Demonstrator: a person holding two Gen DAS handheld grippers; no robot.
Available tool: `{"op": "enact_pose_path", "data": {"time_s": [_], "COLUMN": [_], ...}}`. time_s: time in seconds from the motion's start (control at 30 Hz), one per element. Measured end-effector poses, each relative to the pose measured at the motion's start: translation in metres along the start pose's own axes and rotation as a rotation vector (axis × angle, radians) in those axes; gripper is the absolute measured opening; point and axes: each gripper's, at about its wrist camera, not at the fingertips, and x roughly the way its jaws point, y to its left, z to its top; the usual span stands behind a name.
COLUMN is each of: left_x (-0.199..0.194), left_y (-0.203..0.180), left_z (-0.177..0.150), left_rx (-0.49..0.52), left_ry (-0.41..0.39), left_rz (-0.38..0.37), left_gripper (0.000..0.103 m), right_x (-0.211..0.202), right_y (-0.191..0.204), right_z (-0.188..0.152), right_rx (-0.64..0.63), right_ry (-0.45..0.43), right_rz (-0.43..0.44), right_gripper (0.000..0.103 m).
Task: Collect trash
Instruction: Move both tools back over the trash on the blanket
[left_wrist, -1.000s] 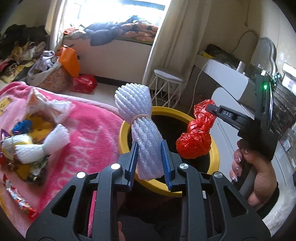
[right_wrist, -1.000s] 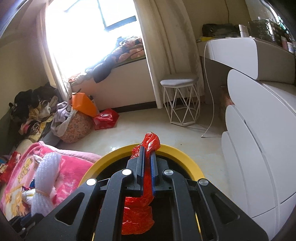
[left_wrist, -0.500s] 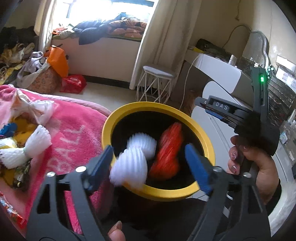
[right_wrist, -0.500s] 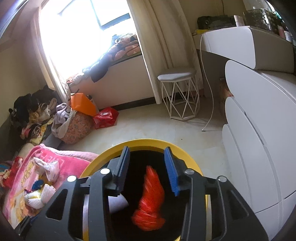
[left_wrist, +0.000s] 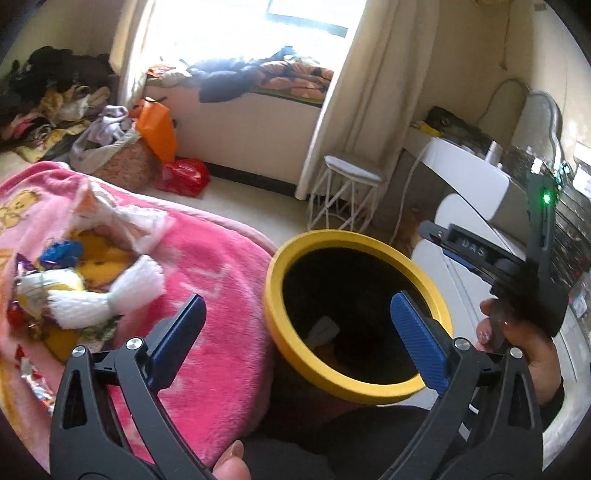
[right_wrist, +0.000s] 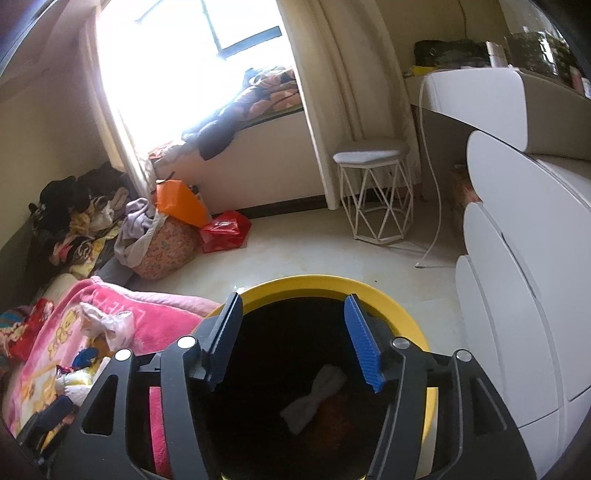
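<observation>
The bin (left_wrist: 317, 363) has a smooth, matt yellow plastic rim and a dark inside, where a white ribbed foam net (right_wrist: 314, 397) lies on crinkled red plastic film (right_wrist: 343, 410). The pink blanket (left_wrist: 207, 295) beside it is thick, fuzzy fleece — on it lie another white foam net (left_wrist: 107, 295) and shiny foil wrappers (left_wrist: 59, 251). Both grippers are matt black plastic with ridged blue pads (right_wrist: 364, 349) and bright metal screws, while the dresser (right_wrist: 517, 258) looks smooth and faintly glossy white.
</observation>
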Motion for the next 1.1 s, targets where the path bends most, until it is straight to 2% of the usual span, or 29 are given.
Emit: {"op": "enact_pose_path", "data": {"time_s": [0.1, 0.7, 1.1], "left_x": [-0.01, -0.061, -0.085], "left_y": [0.01, 0.062, 0.1], "left_z": [0.002, 0.009, 0.008], "left_rx": [-0.017, -0.093, -0.153], "left_ry": [-0.024, -0.132, -0.169], "left_rz": [0.027, 0.157, 0.234], "left_gripper": [0.092, 0.092, 0.092], "right_x": [-0.004, -0.023, -0.031], "right_y": [0.012, 0.087, 0.139], "right_z": [-0.002, -0.016, -0.036], "right_rx": [-0.019, -0.167, -0.272], "right_ry": [-0.001, -0.006, 0.017], "right_rz": [0.032, 0.203, 0.285], "right_gripper": [0.061, 0.064, 0.07]}}
